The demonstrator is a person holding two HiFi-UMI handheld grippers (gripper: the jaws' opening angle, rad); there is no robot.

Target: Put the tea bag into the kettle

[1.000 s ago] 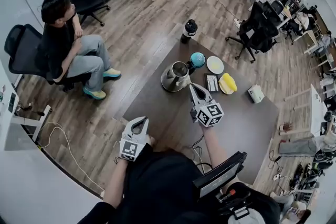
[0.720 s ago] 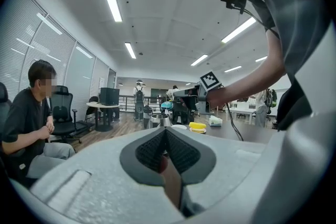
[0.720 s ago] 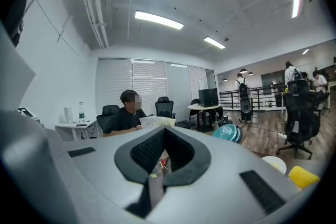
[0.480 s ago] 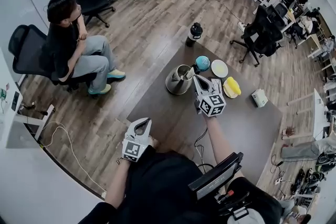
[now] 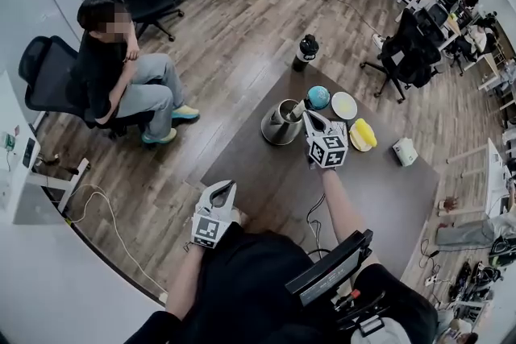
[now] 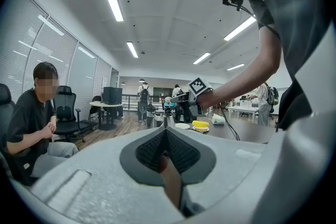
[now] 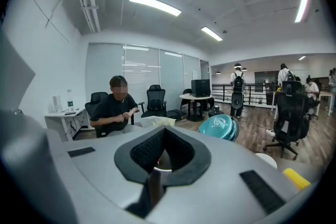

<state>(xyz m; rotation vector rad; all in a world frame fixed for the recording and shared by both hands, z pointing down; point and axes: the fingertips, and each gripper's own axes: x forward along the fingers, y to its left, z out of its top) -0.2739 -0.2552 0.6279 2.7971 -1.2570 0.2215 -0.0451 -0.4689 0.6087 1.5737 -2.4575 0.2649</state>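
The steel kettle (image 5: 281, 123) stands open-topped on the dark table (image 5: 379, 197); the left gripper view shows it far off (image 6: 161, 119). My right gripper (image 5: 307, 118) hangs at the kettle's right rim, shut on a pale tea bag (image 5: 297, 109) that reaches over the opening. In the right gripper view the tea bag (image 7: 156, 122) pokes out past the closed jaw tips (image 7: 164, 131). My left gripper (image 5: 220, 191) stays back by the table's near edge, close to my body, shut and holding nothing (image 6: 166, 131).
Behind the kettle are a teal round lid (image 5: 318, 97), a white plate (image 5: 343, 105), a yellow item on a plate (image 5: 362, 134) and a black bottle (image 5: 306, 50). A small white box (image 5: 404, 151) lies at the right. A person sits on a chair (image 5: 113, 68) at the left.
My right gripper has moved forward with the tea bag, from the middle of the table to the kettle's rim. The left gripper has stayed in place.
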